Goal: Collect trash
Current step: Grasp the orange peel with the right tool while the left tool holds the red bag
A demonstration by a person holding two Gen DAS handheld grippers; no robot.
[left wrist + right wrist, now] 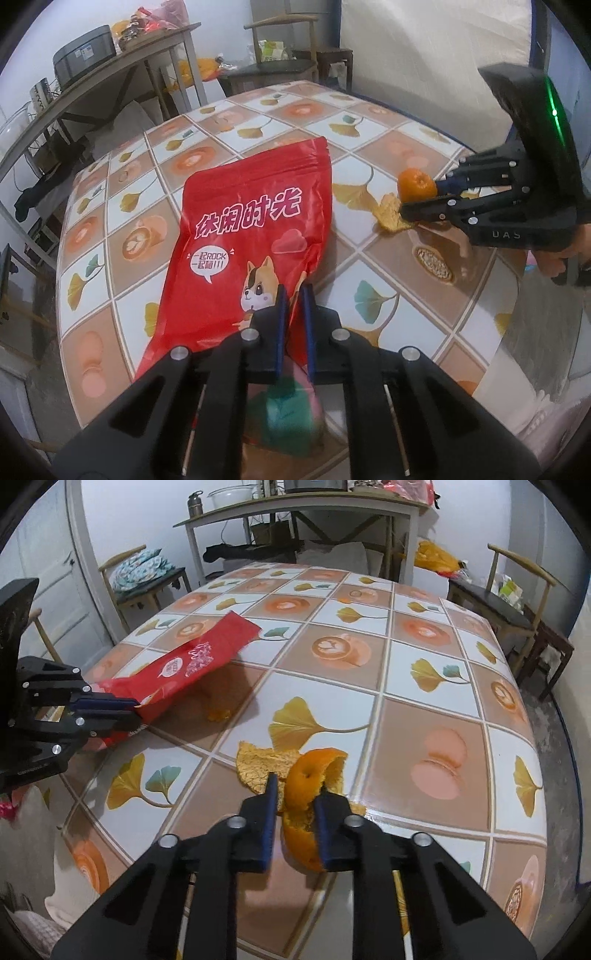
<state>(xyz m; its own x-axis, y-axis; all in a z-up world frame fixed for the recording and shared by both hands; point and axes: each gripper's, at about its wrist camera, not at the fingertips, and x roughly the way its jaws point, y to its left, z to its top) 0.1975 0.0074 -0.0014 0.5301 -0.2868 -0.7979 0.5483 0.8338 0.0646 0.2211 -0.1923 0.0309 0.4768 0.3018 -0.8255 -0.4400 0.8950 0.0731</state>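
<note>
A red snack bag lies on the tiled-pattern table, its near corner lifted. My left gripper is shut on that corner, the foil pinched between the blue pads. The right wrist view shows the bag and the left gripper at the left edge. My right gripper is shut on a curled orange peel, held just above the table. A flat piece of peel lies under it. In the left wrist view the right gripper holds the peel at the right.
A small peel scrap lies near the bag. Wooden chairs stand around the table. A side table with clutter is against the far wall. A blurred pink and green thing shows below the left gripper.
</note>
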